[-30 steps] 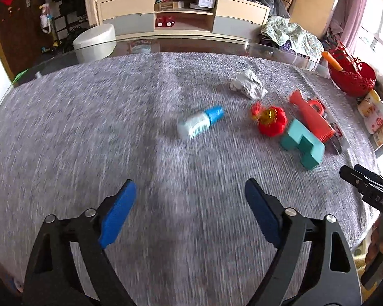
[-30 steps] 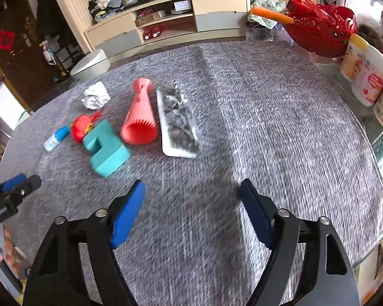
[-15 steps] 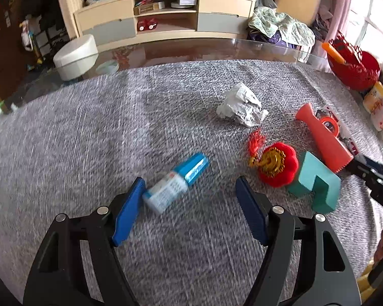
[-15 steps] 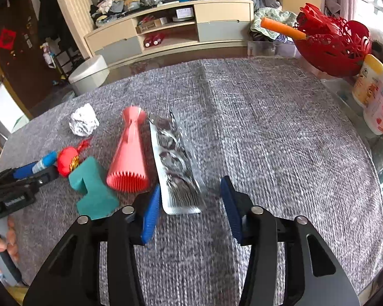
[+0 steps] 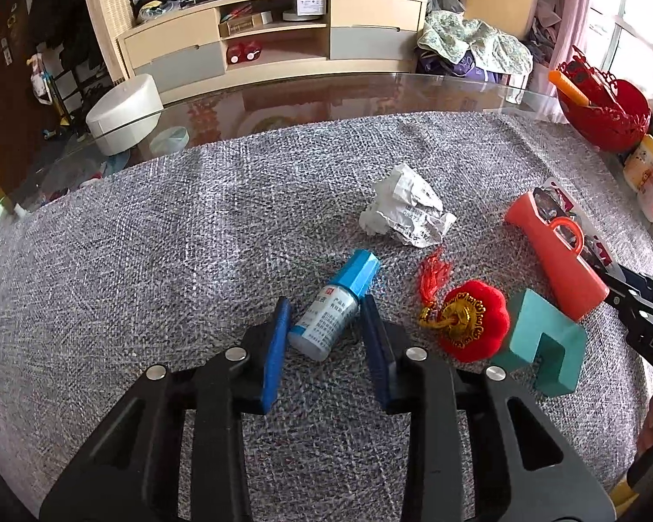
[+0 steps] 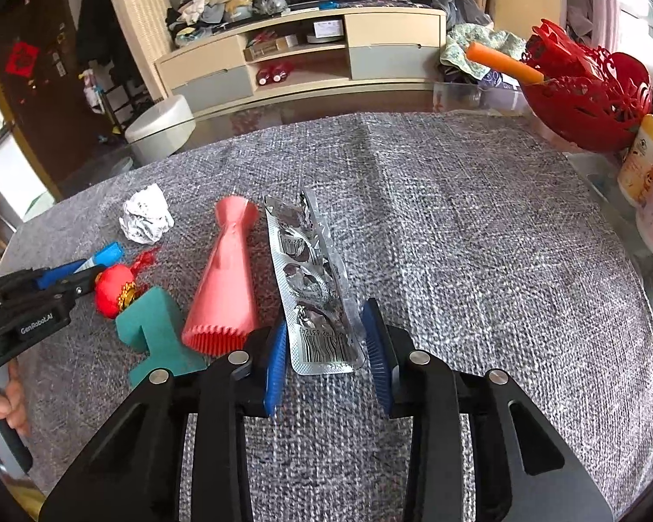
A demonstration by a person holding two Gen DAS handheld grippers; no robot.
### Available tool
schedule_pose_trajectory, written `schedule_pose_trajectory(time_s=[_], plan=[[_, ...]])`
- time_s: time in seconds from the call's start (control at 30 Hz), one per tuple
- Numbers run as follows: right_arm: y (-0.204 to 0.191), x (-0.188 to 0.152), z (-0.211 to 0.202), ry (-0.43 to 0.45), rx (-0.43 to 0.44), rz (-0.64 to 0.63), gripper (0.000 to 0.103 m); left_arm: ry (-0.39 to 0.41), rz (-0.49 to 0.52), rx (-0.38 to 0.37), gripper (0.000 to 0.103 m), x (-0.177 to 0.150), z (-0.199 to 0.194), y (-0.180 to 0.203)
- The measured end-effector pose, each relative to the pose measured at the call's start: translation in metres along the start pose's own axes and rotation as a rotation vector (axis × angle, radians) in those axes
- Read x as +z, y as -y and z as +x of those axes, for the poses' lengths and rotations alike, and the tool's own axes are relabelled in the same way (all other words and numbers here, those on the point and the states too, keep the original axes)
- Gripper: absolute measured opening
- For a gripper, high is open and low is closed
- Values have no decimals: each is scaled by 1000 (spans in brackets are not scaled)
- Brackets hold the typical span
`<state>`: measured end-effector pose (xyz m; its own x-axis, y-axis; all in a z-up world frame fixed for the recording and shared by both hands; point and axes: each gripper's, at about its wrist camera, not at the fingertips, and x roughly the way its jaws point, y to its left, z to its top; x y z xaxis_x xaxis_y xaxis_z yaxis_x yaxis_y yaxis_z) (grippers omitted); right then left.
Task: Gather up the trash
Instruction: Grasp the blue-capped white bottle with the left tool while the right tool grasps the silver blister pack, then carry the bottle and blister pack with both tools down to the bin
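Red lantern ornament (image 5: 474, 326) lies beside the bracketed bottle (image 5: 333, 311).

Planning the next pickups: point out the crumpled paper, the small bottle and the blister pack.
crumpled paper (image 5: 407, 213), left wrist view, centre of wad
small bottle (image 5: 326, 322), left wrist view, label
blister pack (image 6: 311, 287), right wrist view, foil middle

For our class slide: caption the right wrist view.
Jaws of the right gripper closing around a used blister pack on the grey tablecloth.
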<state>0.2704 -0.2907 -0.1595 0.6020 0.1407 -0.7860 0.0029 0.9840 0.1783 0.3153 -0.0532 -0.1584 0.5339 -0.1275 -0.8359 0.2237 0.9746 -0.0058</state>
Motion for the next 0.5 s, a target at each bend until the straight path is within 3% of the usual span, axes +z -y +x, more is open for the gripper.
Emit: schedule_pose_trajectory(time_s=[0.3,0.5], plan=[[0,-11,-31,16,28,19,33,-18,-21,-37,27,-22,-19,-4],[-8,-25,-75,46,52,5,33,9,-20,-40,27,-45,-61,2]])
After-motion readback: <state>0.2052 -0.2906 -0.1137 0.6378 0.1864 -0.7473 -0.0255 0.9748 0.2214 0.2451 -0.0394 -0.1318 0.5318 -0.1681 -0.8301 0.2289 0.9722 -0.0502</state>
